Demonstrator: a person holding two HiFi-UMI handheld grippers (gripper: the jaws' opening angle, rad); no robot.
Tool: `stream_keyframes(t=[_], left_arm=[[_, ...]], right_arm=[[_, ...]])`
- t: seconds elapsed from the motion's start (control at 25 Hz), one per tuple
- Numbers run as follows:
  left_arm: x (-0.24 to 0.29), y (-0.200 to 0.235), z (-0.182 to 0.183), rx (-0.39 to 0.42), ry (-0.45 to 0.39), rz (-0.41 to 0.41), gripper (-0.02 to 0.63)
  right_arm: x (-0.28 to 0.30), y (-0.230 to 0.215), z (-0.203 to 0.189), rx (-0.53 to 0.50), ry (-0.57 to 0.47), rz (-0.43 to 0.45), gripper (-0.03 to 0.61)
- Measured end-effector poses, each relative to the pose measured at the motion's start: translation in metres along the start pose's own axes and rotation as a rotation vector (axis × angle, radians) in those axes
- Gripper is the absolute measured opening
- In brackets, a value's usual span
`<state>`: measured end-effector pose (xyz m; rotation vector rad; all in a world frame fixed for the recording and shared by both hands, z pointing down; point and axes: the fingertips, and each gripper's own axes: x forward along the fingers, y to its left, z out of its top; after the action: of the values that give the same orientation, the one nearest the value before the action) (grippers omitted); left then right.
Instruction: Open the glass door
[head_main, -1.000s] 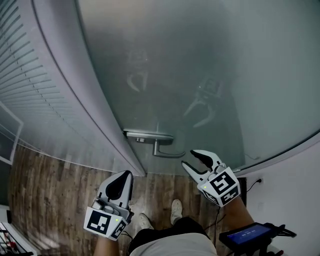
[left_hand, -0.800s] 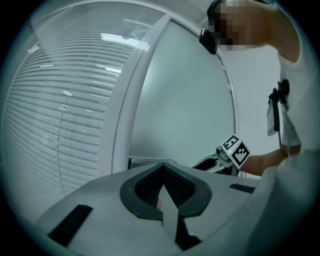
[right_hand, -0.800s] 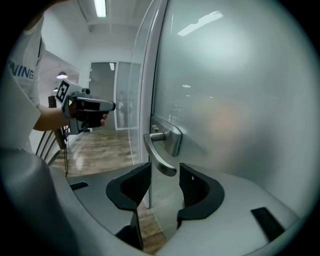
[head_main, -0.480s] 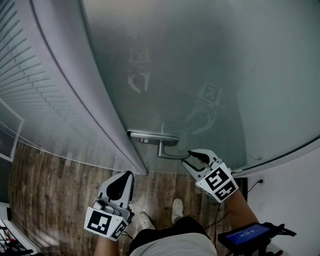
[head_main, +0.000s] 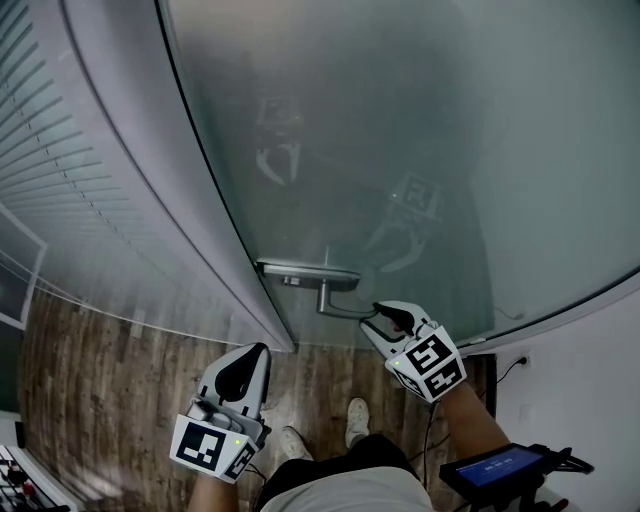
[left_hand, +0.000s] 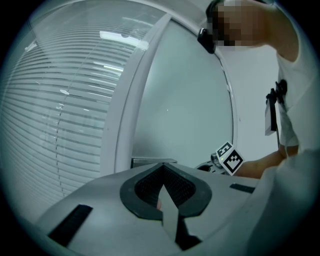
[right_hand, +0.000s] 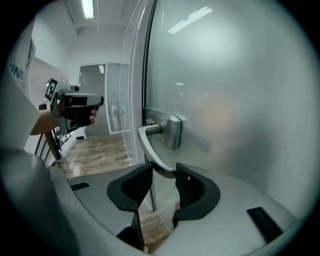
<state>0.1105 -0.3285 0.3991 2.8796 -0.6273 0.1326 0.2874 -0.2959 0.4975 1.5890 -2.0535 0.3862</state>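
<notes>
The frosted glass door (head_main: 400, 120) fills the upper head view. Its metal handle (head_main: 335, 310) sticks out from a plate (head_main: 305, 272) near the door's left edge. My right gripper (head_main: 385, 316) is at the lever's free end. In the right gripper view the curved lever (right_hand: 146, 144) runs down into my right gripper (right_hand: 163, 175); the jaws have just been closing and the lever tip sits between the pads, touching both. My left gripper (head_main: 245, 358) hangs lower left, away from the door, pads (left_hand: 172, 187) pressed together on nothing.
A white door frame (head_main: 170, 200) and a slatted blind (head_main: 60, 180) stand left of the door. Below lies a wood floor (head_main: 110, 370) with the person's shoes (head_main: 352, 420). A tablet-like device (head_main: 500, 465) sits at the lower right by a white wall.
My right gripper has moved up-left to the handle and taken the lever's end between its jaws, then sunk slightly with it. The left gripper has stayed put.
</notes>
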Motion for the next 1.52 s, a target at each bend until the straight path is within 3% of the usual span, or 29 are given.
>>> stream_keyframes(t=[0.52, 0.92, 1.08, 1.52], left_arm=[[-0.025, -0.015, -0.016, -0.014, -0.031, 0.001, -0.002], [0.024, -0.006, 0.01, -0.009, 0.002, 0.009, -0.002], [0.047, -0.014, -0.018, 0.013, 0.01, 0.021, -0.002], [0.041, -0.007, -0.004, 0.009, -0.019, 0.033, -0.002]], right_arm=[[0.004, -0.004, -0.001, 0.008, -0.054, -0.084, 0.143], [0.04, -0.083, 0.024, 0.06, -0.042, -0.085, 0.143], [0.054, -0.117, 0.003, 0.056, -0.06, -0.099, 0.143], [0.068, -0.155, 0.029, 0.03, -0.045, -0.157, 0.133]])
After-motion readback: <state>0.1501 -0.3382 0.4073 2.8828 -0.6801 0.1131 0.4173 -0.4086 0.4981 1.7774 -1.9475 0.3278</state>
